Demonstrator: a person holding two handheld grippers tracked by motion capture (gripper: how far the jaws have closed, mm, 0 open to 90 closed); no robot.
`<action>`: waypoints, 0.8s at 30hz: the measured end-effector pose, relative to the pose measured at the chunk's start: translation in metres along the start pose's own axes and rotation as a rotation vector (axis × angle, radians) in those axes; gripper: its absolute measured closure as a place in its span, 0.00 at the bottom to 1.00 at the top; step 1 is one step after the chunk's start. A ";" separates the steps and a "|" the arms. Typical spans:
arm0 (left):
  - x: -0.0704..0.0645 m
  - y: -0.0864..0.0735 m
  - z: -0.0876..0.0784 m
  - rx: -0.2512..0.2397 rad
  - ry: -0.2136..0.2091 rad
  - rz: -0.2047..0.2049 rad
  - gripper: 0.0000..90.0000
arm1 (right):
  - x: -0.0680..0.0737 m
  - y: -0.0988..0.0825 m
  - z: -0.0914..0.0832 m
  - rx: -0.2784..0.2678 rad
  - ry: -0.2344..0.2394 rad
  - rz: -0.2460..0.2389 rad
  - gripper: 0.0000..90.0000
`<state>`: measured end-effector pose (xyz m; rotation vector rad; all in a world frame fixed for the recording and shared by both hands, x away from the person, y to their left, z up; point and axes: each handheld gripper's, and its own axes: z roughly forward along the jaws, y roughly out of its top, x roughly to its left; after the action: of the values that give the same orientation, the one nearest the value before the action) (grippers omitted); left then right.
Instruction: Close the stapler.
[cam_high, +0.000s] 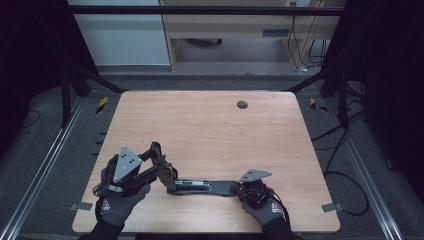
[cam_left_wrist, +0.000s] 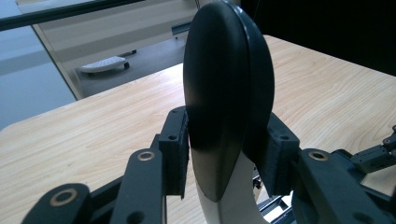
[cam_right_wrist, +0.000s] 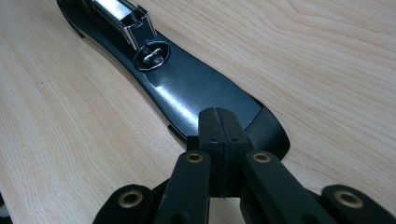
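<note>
A black stapler (cam_high: 202, 186) lies opened out near the table's front edge. Its flat base (cam_right_wrist: 196, 88) carries an oval metal anvil (cam_right_wrist: 152, 55), with a metal staple channel (cam_right_wrist: 123, 16) farther along. The stapler's rounded black top arm (cam_left_wrist: 224, 93) stands tilted upward at the left end. My left gripper (cam_left_wrist: 229, 149) is shut on that arm, a pad pressing each side; in the high view it (cam_high: 159, 167) sits at the stapler's left. My right gripper (cam_right_wrist: 218, 126) is shut with nothing between its pads, its tips down on the base's near end (cam_high: 240, 189).
The light wooden table (cam_high: 210, 125) has a small round cable hole (cam_high: 242, 104) at the back. Gloved hands (cam_high: 117, 205) come in from the front edge. Dark frame posts and floor cables surround the table.
</note>
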<state>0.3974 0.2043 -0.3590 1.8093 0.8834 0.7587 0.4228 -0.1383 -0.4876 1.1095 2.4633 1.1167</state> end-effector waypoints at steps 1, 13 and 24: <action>-0.001 0.000 0.000 0.001 0.000 0.002 0.65 | 0.000 0.000 0.000 0.001 0.001 0.004 1.00; -0.006 0.002 0.002 -0.002 0.004 0.019 0.65 | 0.000 0.000 0.000 0.001 0.003 0.002 1.00; -0.011 0.004 0.006 0.002 0.002 0.044 0.65 | 0.000 0.000 0.000 0.001 0.002 0.003 1.00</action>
<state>0.3969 0.1913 -0.3585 1.8357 0.8480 0.7878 0.4229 -0.1385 -0.4876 1.1125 2.4647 1.1186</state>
